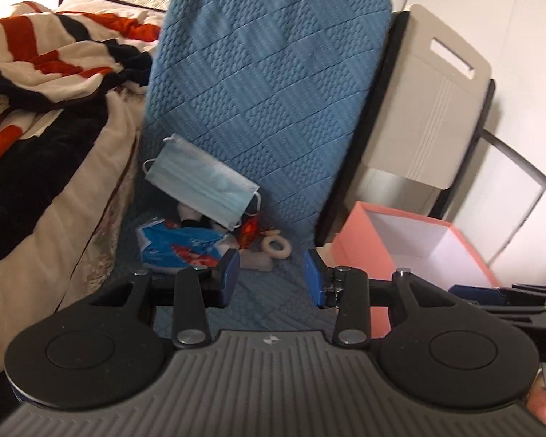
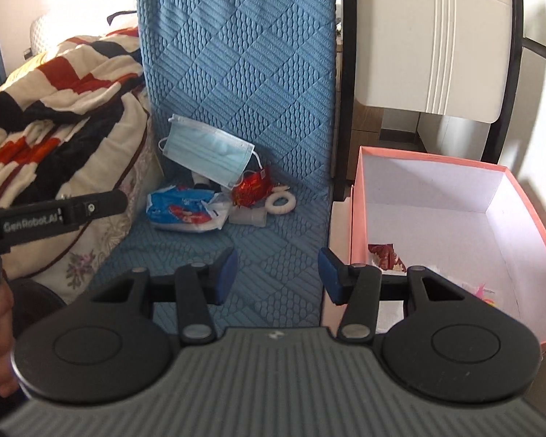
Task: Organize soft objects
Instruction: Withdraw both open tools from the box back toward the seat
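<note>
- The left hand-held gripper (image 1: pixel 272 276) hangs above the blue quilted cushion (image 1: pixel 265 73), its blue-padded jaws spread wide with nothing between them.
- The right hand-held gripper (image 2: pixel 276 273) is likewise wide open and empty, over the front of the same cushion (image 2: pixel 244 73), its right pad close to the edge of the pink box (image 2: pixel 527 204).
- A small heap of soft things lies where the cushion's seat meets its upright back.
- A light blue face mask (image 1: pixel 200 178) (image 2: pixel 209 153) leans on the back of the cushion, on top of the heap.
- Below it, to the left, lies a blue and white printed packet (image 1: pixel 174 247) (image 2: pixel 182 211), crumpled.
- A red shiny wrapper (image 2: pixel 251 185) (image 1: pixel 249 233) sits just right of the mask's lower corner.
- A white ring (image 2: pixel 281 202) (image 1: pixel 275 247) lies beside the wrapper, flat on the seat; a pale translucent item next to it is too unclear to name.
- The pink box stands to the right of the cushion, open, white inside (image 1: pixel 349 240). In the right wrist view it holds a dark red wrapper (image 2: pixel 384 255) near its front left corner and some bright pink scraps at the front, partly hidden by the gripper.
- A striped red, black and cream blanket (image 1: pixel 47 83) (image 2: pixel 62 91) is bunched on the left.
- A cream chair back (image 2: pixel 429 36) (image 1: pixel 426 109) stands behind the box.
</note>
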### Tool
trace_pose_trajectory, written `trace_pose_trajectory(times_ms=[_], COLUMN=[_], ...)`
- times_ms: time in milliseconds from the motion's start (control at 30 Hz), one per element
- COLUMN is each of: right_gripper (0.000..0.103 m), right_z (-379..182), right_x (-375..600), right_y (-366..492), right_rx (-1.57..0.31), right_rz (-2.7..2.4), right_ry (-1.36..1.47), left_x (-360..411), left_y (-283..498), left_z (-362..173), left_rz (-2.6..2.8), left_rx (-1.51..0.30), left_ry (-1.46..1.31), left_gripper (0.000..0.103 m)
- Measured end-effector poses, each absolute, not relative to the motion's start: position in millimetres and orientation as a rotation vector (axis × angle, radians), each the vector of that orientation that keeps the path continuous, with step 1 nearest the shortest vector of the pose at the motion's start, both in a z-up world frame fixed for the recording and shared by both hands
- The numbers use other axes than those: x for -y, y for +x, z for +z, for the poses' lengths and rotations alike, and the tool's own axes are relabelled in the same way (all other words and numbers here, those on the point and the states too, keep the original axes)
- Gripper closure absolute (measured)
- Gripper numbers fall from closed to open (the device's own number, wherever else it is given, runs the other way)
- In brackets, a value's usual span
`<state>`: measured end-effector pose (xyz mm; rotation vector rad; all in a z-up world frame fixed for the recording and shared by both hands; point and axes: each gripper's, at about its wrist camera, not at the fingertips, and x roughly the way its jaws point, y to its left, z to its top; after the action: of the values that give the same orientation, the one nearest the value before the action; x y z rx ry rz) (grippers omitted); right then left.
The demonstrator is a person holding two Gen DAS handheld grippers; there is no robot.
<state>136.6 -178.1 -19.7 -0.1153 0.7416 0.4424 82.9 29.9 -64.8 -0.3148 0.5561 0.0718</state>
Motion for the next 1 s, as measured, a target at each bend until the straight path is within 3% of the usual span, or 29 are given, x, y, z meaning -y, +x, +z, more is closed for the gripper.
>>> trace_pose_trajectory(times_ms=[367,467,1000], right_gripper=[0.051,0.051,0.051], right_z=[-63.7,-67.6,-82.3], right_x=[169.1,169.5,156.4], right_y=[126.1,128.9,176.0], right_rx=[-0.810,-0.810,-0.774], right_rz=[0.463,0.468,0.471], right_ry=[-0.078,-0.082,-0.079], left_x=[-35.9,-37.3,-70.4], left_y=[92.6,104.0,165.4], left_z=[-90.1,-102.4,-155.2], left_rz=[0.098,0.113,0.170], left_rx=[-0.623,-0.645,-0.663], left_ry=[-0.374,-0.384,-0.445], left_gripper=[0.058,0.052,0.045])
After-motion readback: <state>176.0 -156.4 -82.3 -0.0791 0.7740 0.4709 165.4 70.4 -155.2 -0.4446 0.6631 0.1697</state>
